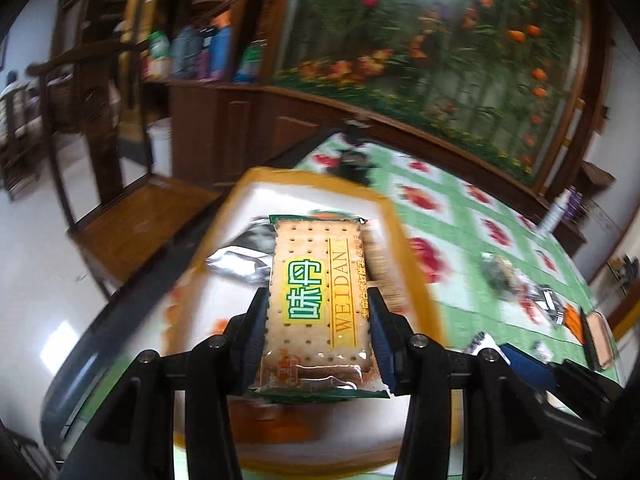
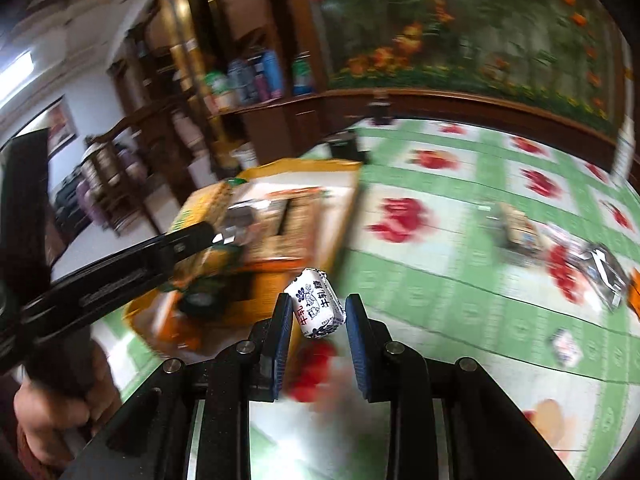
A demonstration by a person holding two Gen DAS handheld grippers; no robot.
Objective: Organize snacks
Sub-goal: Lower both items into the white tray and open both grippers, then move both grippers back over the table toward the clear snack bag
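My left gripper [image 1: 318, 300] is shut on a cracker packet [image 1: 316, 272] printed WEIDAN, held flat above a yellow cardboard box [image 1: 404, 236]. A silver packet [image 1: 236, 260] lies inside the box. My right gripper [image 2: 320, 308] is shut on a small white milk candy [image 2: 316, 304] with blue print. It hangs over the green flowered tablecloth [image 2: 460, 280], just right of the box [image 2: 340, 216]. In the right wrist view the left gripper [image 2: 224, 236] reaches over the box from the left; the picture there is blurred.
Loose snack packets [image 2: 520, 232] [image 2: 604, 272] [image 2: 566, 344] lie on the cloth to the right. A wooden cabinet with bottles [image 2: 256, 76] stands behind the table, a wooden chair [image 1: 132, 216] to its left. A person's hand [image 2: 52, 412] holds the left gripper.
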